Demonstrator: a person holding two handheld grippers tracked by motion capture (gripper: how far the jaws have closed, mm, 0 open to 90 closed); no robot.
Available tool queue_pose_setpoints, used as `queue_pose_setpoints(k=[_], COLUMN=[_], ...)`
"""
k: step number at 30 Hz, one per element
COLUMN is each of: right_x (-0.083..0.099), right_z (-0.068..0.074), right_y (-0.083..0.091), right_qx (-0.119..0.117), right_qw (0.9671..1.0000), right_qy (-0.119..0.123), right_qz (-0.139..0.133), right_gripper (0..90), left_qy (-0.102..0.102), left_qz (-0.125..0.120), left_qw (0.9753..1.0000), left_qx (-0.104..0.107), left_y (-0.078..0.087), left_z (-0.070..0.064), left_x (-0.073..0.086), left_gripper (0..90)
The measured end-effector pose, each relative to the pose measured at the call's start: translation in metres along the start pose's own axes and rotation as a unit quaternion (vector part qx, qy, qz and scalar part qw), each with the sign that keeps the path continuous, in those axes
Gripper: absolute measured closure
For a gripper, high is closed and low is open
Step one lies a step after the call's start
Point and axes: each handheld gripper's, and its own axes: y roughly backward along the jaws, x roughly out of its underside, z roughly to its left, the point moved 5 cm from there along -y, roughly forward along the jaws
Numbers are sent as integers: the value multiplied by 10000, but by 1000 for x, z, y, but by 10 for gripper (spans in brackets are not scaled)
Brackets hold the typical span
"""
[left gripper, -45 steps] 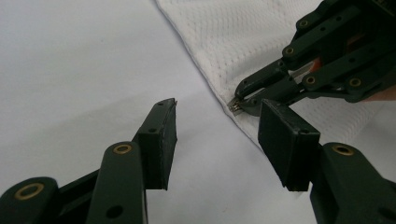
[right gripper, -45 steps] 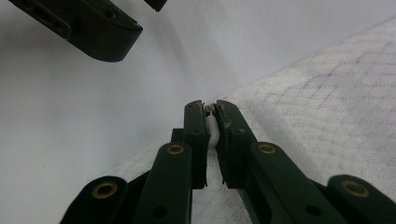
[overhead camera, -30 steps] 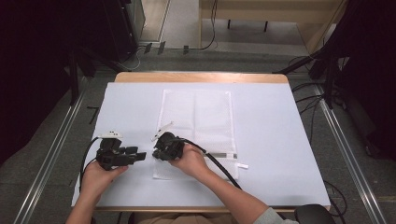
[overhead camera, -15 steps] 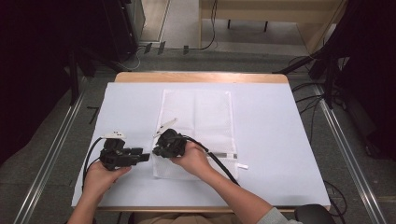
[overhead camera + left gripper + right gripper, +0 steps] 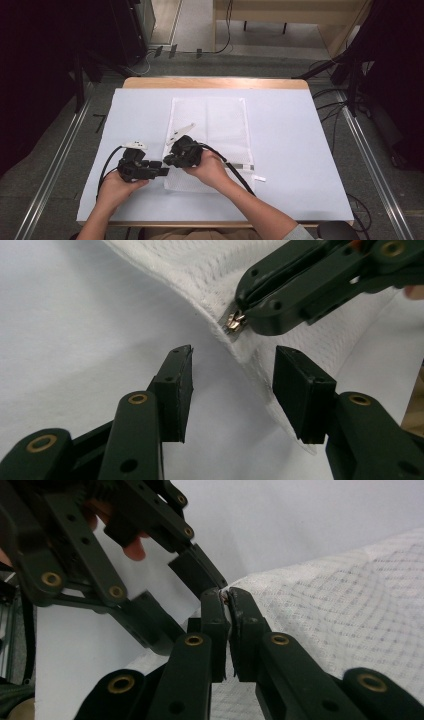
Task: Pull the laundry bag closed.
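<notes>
A white mesh bag (image 5: 215, 130) lies flat on the table, its near-left corner raised. My right gripper (image 5: 226, 599) is shut on the small metal zipper pull (image 5: 233, 322) at that corner and holds the bag's edge (image 5: 250, 360) off the cloth. My left gripper (image 5: 232, 385) is open, one jaw on each side of the raised edge just below the pull, touching nothing. In the high view the left gripper (image 5: 164, 170) and right gripper (image 5: 170, 160) nearly meet at the bag's left edge. The left gripper's fingers (image 5: 196, 572) show close behind the pull in the right gripper view.
A pale cloth (image 5: 300, 150) covers the wooden table (image 5: 215, 82). A white strip (image 5: 181, 132) lies on the bag near its left edge, and a small white tag (image 5: 259, 178) sits by its near-right corner. Cables trail from both grippers.
My left gripper has slid right, closing in on the bag's corner. The right gripper has stayed at that corner, still shut on the pull.
</notes>
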Motion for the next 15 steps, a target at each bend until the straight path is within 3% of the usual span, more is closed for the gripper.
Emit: queue_pose_setpoints(k=[1,8,15], right_x=[0,1,3], right_z=[1,1,1], right_y=[2,7,8], right_qx=[-79,-189,-305], right_qw=[10000,9998,9994], right_qy=[23,39,132], right_qz=[-9,1,134], right_gripper=[881,881,880], left_qy=[-83,-83,-215], left_qz=[77,108,213], left_qw=[9999,9999,9995], left_qx=[-50,4,62], left_y=[-2,-5,-8], left_z=[1,2,-1], left_x=[0,-4,-4], left_gripper=[529,612,690])
